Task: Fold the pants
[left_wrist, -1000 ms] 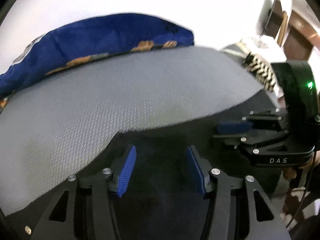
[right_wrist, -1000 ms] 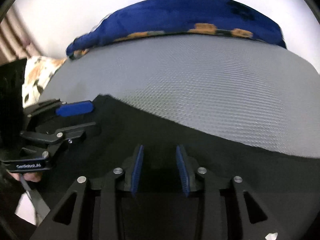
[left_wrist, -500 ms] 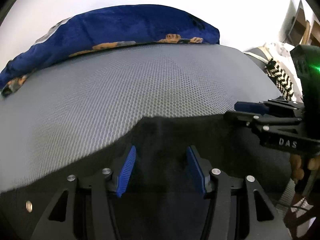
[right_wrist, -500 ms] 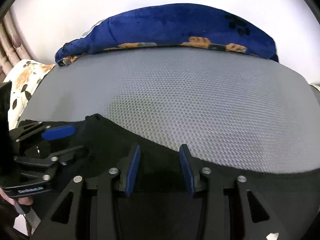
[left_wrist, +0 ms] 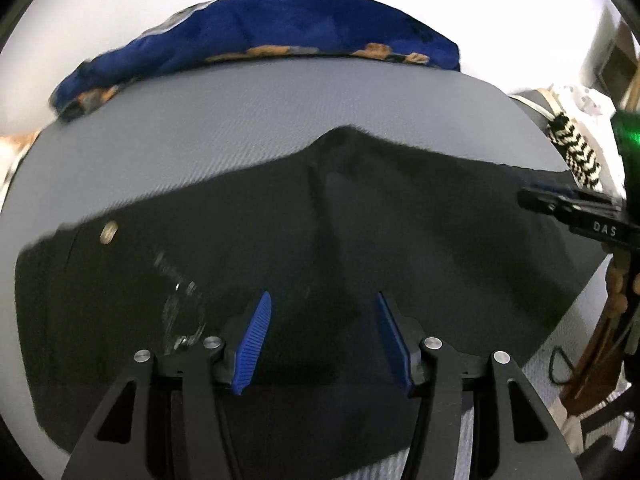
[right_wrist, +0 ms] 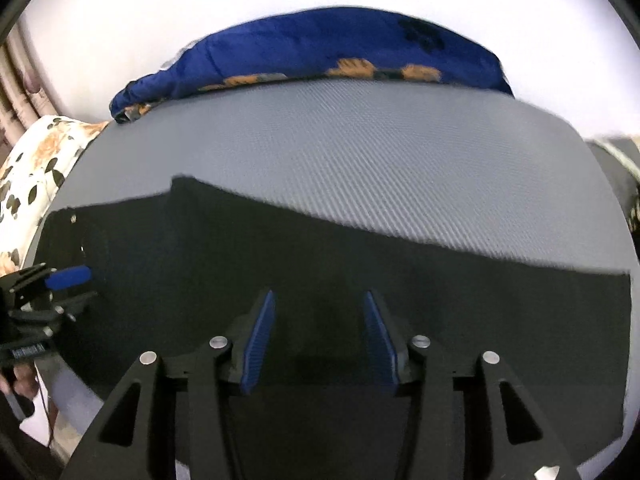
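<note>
on the grey mat (left_wrist: 280,112) the black pants (left_wrist: 360,220) are lying spread beneath me. my left gripper (left_wrist: 324,340) is hanging apart over them, gripping nothing. my right gripper (right_wrist: 318,340) has just been widening, pads clear of the cloth.

Pants (left_wrist: 400,240): spread flat on the mat (left_wrist: 240,120), across its near half.
Mat: under the pants, bare on the far half.
Pillow (left_wrist: 300,28): behind the mat, along its far edge.
Left gripper (left_wrist: 324,340): above the pants, near side, fabric below the parted jaws.
Right gripper (right_wrist: 318,340): above the pants, to the right of the left one.
Floral cloth (right_wrist: 36,168): off the mat's left edge.
Striped cloth (left_wrist: 580,152): off the mat's right edge.
</note>
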Available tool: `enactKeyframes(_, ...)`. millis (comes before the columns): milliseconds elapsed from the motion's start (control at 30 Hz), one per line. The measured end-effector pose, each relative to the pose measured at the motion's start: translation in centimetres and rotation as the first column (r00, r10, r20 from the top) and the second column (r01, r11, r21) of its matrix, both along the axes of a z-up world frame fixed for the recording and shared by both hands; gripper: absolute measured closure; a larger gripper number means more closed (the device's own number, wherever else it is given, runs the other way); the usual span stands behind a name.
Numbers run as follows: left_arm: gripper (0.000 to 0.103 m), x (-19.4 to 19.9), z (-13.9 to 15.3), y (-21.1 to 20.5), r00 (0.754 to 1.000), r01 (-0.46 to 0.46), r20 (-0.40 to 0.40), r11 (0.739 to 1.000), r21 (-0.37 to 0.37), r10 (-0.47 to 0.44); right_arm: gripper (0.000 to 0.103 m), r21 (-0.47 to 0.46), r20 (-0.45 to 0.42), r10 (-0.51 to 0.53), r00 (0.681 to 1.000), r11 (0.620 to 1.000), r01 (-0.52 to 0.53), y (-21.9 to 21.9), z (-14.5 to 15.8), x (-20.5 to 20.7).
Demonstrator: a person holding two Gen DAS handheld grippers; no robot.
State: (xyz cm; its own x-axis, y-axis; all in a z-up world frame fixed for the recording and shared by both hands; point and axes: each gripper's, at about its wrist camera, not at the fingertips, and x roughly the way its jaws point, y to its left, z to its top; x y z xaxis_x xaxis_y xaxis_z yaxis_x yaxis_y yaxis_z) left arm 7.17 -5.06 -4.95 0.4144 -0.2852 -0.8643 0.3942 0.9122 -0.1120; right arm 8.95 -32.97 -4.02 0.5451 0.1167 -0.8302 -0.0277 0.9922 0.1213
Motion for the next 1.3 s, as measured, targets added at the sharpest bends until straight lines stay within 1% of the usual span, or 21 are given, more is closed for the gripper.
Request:
enactKeyframes(67,0.048,-0.6,-0.5,1.1,1.000,-0.027,-0.001,0.999,0.020,0.027,0.058,0.026,-0.023,-0.035,0.999,0.999,0.036,-1.9,-0.8,-1.5)
enactKeyframes(167,0.048,-1.2,-1.1,2.4,0.999,-0.054,0.000,0.998,0.022,0.054,0.059,0.047,-0.052,-0.105,0.993,0.993,0.107,-4.9,-1.7,-3.1)
enactKeyframes(267,0.048,-1.6,-1.2,2.6,0.999,-0.038,0.024,0.999,0.027,0.037,0.059,0.068,-0.077,-0.189,0.979,0.979,0.194,-8.1,-2.4,-4.7)
enactKeyframes(333,0.047,-1.6,-1.4,2.6,0.999,-0.041,0.029,0.999,0.030,0.040,0.059,0.071,-0.099,-0.252,0.963,0.963,0.259,-10.6,-2.9,-5.8)
enactKeyframes(400,0.047,-1.8,-1.4,2.5,0.998,-0.045,0.033,0.998,0.033,0.044,0.059,0.055,-0.109,-0.299,0.948,0.950,0.306,-12.5,-3.1,-6.7)
enactKeyframes(533,0.044,-1.7,-1.3,2.0,0.998,-0.053,0.031,0.998,0.046,0.051,0.059,0.079,-0.124,-0.405,0.906,0.906,0.416,-17.4,-2.6,-9.1)
enactKeyframes(567,0.043,-1.6,-1.3,1.8,0.998,-0.055,0.030,0.997,0.053,0.053,0.059,0.093,-0.121,-0.415,0.901,0.899,0.427,-18.1,-2.4,-9.5)
enactKeyframes(633,0.043,-1.6,-1.0,1.4,0.998,-0.056,0.029,0.997,0.056,0.054,0.059,0.151,-0.122,-0.449,0.885,0.873,0.464,-20.2,-1.8,-11.3)
enactKeyframes(700,0.043,-1.7,-0.5,0.9,0.999,-0.043,0.033,0.998,0.035,0.042,0.059,0.225,-0.120,-0.484,0.867,0.837,0.499,-22.1,-1.4,-13.4)
enactKeyframes(833,0.042,-2.1,0.7,-1.3,0.999,0.013,0.050,1.000,0.017,-0.014,0.058,0.320,-0.154,-0.554,0.818,0.755,0.572,-25.3,-2.0,-17.1)
enactKeyframes(900,0.042,-2.2,1.1,-2.7,0.997,0.051,0.054,0.999,0.009,-0.051,0.057,0.376,-0.177,-0.582,0.794,0.705,0.601,-26.7,-2.9,-18.8)
enactKeyframes(1000,0.041,-2.4,1.0,-5.5,0.993,0.110,0.043,0.994,-0.007,-0.109,0.057,0.491,-0.199,-0.601,0.774,0.622,0.610,-28.1,-4.7,-20.8)
enactKeyframes(1033,0.041,-2.4,0.9,-6.2,0.992,0.123,0.036,0.992,-0.012,-0.122,0.057,0.532,-0.209,-0.607,0.767,0.587,0.610,-28.6,-5.5,-21.2)
enactKeyframes(1100,0.041,-2.4,0.7,-7.9,0.989,0.149,0.024,0.989,-0.015,-0.148,0.058,0.580,-0.211,-0.615,0.760,0.547,0.604,-29.1,-6.3,-21.5)
enactKeyframes(1133,0.041,-2.5,0.6,-8.8,0.987,0.163,0.018,0.987,-0.018,-0.162,0.058,0.611,-0.198,-0.625,0.755,0.524,0.593,-29.5,-6.6,-21.5)
enactKeyframes(1233,0.041,-2.7,0.2,-11.2,0.979,0.205,0.010,0.979,-0.016,-0.205,0.063,0.638,-0.176,-0.643,0.746,0.502,0.583,-30.5,-6.9,-20.9)
enactKeyframes(1300,0.041,-2.6,-0.2,-12.1,0.974,0.225,0.001,0.974,-0.004,-0.225,0.068,0.649,-0.157,-0.654,0.740,0.496,0.576,-31.2,-7.1,-20.1)
